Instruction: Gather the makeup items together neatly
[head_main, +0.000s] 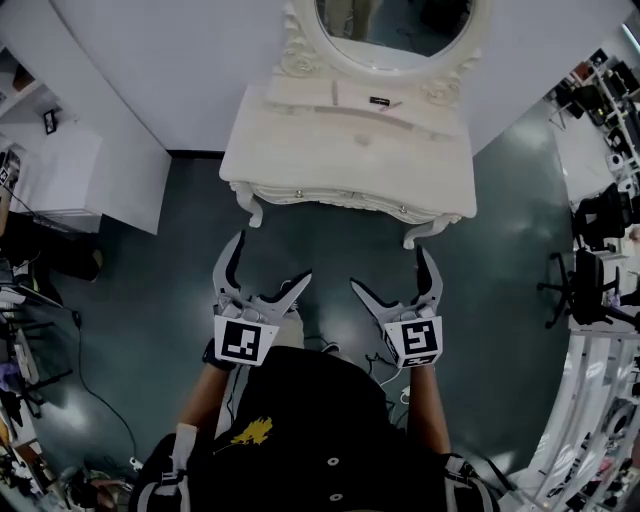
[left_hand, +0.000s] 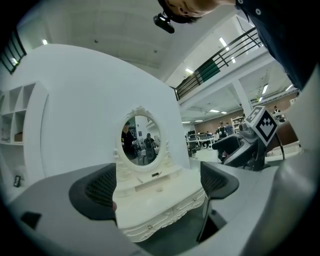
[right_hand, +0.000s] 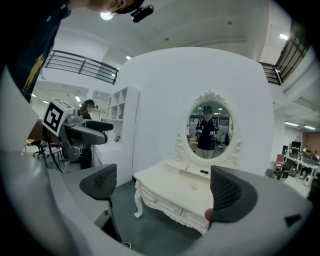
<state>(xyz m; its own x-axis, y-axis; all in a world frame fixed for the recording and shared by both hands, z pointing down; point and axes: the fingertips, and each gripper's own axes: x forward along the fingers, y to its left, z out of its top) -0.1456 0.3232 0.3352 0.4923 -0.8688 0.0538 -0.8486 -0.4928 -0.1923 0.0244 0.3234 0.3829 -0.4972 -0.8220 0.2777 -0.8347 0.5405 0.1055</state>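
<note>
"Since both grippers hang short of the dressing table, how far along is the gathering, going by the head view?"

"Not begun, I judge. The left gripper and the right gripper each have their jaws spread wide with nothing between them. They hang off the table's front edge, over the dark floor. On the table's raised back shelf lies a small dark makeup item. A thin stick-like item lies apart from it, toward the table's left end. All the collecting is left to do."

"And the left gripper view?"

"Its 2 pads stand apart and frame only the table beyond them. The head view crops the oval mirror at the table's back, but here it shows whole, with people reflected in it. The right gripper also shows, off the table's right side."

"The right gripper view?"

"Wide, empty jaws again. It shows the table's curved leg at full length, which the head view does not. It also shows a small pale thing on the tabletop, forward of the shelf. I cannot tell what that is."
</note>
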